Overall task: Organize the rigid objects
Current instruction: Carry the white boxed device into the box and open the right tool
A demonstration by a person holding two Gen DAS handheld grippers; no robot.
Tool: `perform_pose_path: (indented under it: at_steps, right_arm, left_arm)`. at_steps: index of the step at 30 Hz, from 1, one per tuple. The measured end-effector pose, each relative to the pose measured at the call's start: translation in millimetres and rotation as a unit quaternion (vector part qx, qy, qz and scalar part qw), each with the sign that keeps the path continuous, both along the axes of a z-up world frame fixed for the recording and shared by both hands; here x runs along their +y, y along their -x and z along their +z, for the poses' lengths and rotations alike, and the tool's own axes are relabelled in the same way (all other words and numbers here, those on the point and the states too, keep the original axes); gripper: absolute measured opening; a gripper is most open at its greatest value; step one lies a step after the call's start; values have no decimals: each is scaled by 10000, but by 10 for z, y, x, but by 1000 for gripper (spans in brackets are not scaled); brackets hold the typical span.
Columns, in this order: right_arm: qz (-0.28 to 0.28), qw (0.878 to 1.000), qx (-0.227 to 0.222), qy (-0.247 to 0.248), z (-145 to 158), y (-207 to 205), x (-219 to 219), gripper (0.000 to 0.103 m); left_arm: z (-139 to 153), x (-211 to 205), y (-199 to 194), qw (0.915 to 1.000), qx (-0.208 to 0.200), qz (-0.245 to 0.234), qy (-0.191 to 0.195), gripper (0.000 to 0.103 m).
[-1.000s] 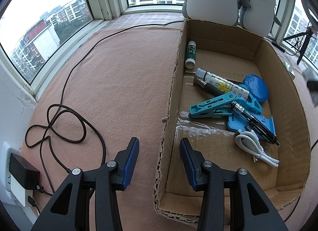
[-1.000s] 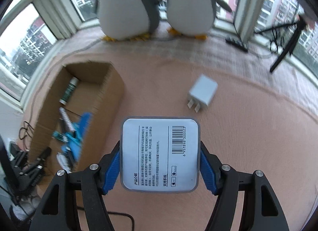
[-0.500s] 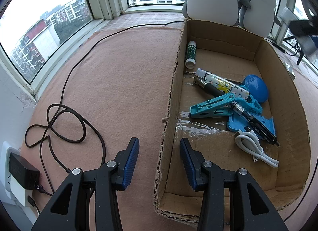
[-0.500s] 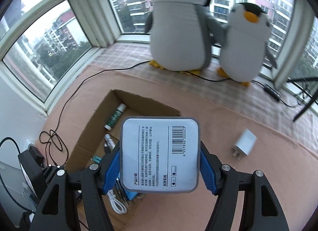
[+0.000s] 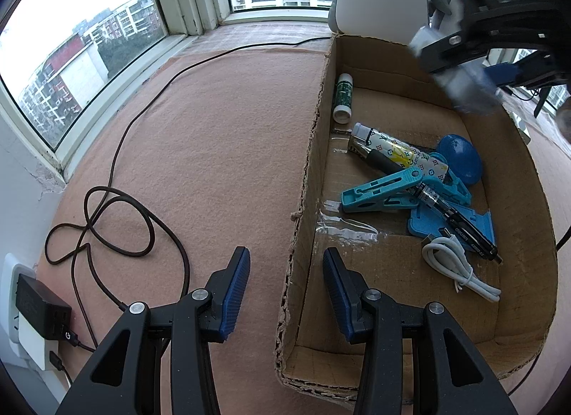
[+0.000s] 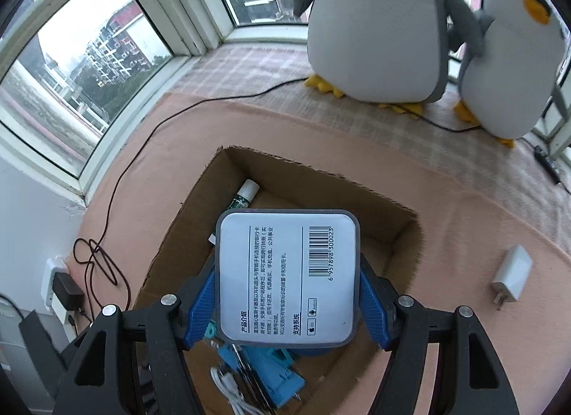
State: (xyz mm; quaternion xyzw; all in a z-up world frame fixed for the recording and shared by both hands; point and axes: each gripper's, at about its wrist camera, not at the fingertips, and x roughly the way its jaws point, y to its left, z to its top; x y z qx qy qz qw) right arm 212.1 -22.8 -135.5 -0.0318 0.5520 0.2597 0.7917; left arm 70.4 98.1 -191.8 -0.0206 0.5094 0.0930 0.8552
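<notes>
Right tool (image 6: 287, 302) clamps a white box (image 6: 287, 277) above the carton (image 6: 371, 197); left tool (image 5: 285, 290), pads apart around the carton wall, holds nothing.

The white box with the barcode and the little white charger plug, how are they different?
The white box is held up over the cardboard box, squeezed in the right claw; the charger plug lies alone on the pink mat. The white box looks bigger, though it is nearer the camera. The white box has printed text and a barcode; the charger plug is plain with metal prongs. Both are white with rounded corners.
</notes>
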Motion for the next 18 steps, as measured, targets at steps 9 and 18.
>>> perform_pose_path:
  at_steps: [9,18]
  right_arm:
    - [-56,9996,221,170,-235,-135,185,66]
    - [-16,9995,137,294,-258,-160,253,66]
  left_arm:
    - [0,0,0,10000,0,0,-1,46]
    - [0,6,3,10000,0,1,-3,46]
